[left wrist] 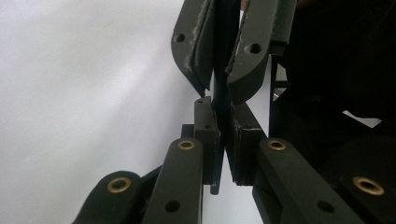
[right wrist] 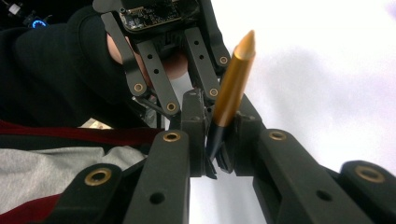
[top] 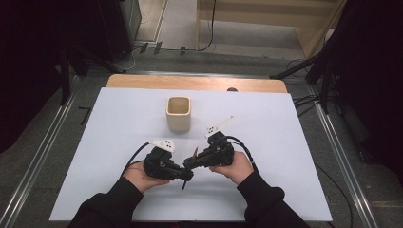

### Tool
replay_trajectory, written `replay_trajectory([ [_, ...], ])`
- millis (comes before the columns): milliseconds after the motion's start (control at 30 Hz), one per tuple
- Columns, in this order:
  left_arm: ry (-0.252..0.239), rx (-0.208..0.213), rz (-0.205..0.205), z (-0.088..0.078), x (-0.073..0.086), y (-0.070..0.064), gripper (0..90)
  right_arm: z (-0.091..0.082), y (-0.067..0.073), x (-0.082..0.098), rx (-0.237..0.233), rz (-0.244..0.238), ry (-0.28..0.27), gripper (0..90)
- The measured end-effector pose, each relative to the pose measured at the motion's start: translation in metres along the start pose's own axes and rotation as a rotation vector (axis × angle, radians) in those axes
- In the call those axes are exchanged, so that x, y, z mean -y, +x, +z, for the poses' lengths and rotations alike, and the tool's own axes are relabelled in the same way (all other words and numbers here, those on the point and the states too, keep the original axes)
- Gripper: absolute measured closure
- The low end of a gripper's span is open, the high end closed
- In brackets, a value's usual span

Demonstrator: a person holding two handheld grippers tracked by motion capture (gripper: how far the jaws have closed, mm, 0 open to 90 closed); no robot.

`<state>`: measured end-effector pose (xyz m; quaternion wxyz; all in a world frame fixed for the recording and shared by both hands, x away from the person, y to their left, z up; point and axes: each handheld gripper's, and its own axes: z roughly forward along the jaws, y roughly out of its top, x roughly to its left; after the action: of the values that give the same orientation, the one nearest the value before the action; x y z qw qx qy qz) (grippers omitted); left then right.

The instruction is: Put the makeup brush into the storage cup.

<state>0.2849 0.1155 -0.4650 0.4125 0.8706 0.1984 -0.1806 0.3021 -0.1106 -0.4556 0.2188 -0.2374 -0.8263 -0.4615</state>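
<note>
A pen with a gold front part and a black barrel (top: 194,153) is held above the white table sheet (top: 119,142), between the two grippers near the front. My left gripper (top: 188,175) is shut on the black barrel, which its own view shows clamped between its pads (left wrist: 223,116). My right gripper (top: 191,164) faces it from the right and is shut on the same pen. In the right gripper view the gold part (right wrist: 233,84) sticks up out of the right gripper (right wrist: 219,116), with the left gripper (right wrist: 203,95) just behind. In the left gripper view the right gripper (left wrist: 217,91) grips the barrel (left wrist: 226,37) just beyond.
A beige square cup (top: 178,114) stands upright and open-topped on the sheet, a little behind the grippers. The wooden table edge (top: 195,83) runs along the back. Metal rails and cables flank the table on both sides.
</note>
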Motion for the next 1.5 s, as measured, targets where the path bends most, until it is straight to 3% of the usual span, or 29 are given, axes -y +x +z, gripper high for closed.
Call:
replay_trajectory([
  [300, -0.007, 0.0, -0.003, -0.001, -0.001, 0.0, 84.5, -0.002, 0.0, 0.0, 0.012, 0.003, -0.03, 67.9],
  [533, -0.021, -0.005, -0.005, -0.003, -0.001, 0.0, 84.5, -0.002, 0.001, 0.002, 0.045, -0.01, -0.087, 45.1],
  [867, -0.049, -0.01, -0.018, -0.006, 0.0, 0.001, 84.5, -0.007, 0.001, 0.008, 0.074, 0.014, -0.176, 36.0],
  [1000, -0.057, -0.016, -0.021, -0.007, 0.0, 0.001, 84.4, -0.01, 0.003, 0.012, 0.1, 0.037, -0.229, 33.7],
  [1267, -0.078, -0.019, -0.034, -0.007, 0.001, 0.002, 84.4, -0.008, 0.009, 0.018, 0.156, 0.041, -0.283, 28.4],
  [1500, -0.095, -0.024, -0.041, -0.006, 0.001, 0.001, 84.4, -0.009, 0.014, 0.024, 0.183, 0.085, -0.35, 32.2],
])
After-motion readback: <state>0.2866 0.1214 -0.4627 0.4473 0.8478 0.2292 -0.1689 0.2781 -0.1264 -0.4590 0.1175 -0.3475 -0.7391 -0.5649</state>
